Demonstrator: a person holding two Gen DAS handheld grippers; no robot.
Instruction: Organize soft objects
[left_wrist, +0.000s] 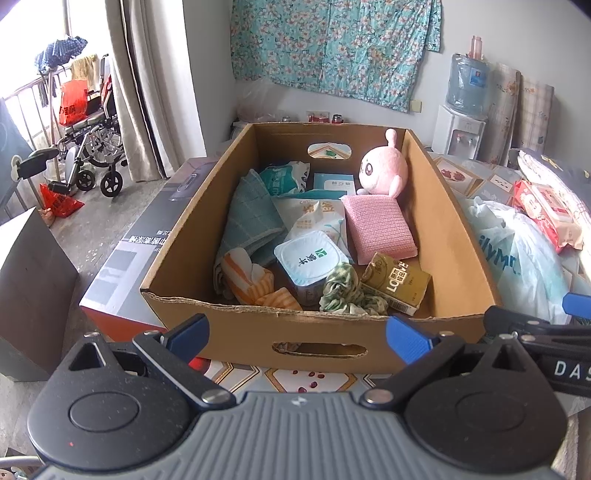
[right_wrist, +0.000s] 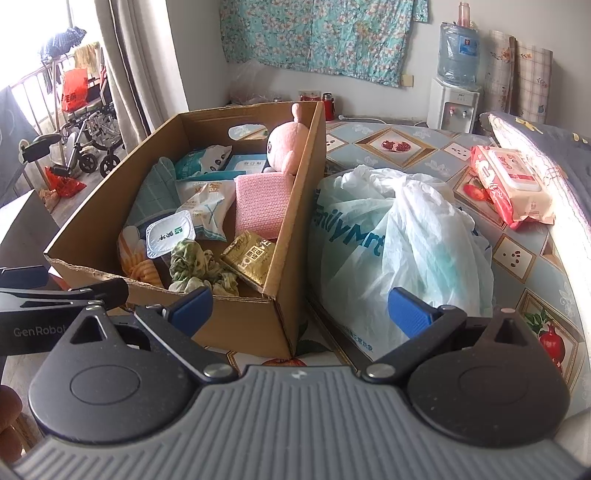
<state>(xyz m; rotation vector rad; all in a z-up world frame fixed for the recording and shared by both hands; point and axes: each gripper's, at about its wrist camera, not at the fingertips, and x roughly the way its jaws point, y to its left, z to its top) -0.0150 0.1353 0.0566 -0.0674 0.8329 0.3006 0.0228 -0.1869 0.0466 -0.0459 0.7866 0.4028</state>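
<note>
The left gripper (left_wrist: 297, 334) was held wide apart and empty before the near wall of the cardboard box (left_wrist: 177, 236). The right gripper (right_wrist: 299, 308) was likewise spread wide, holding nothing, between the box corner and a white plastic bag (right_wrist: 406, 236). A pink plush toy (left_wrist: 384, 168), pink cloth (left_wrist: 378, 229) and teal towel (left_wrist: 251, 218) were seen inside the box.

Bright daylight from left window (left_wrist: 22, 55), overexposed glare, fisheye-curved edges, dark corner vignetting
</note>
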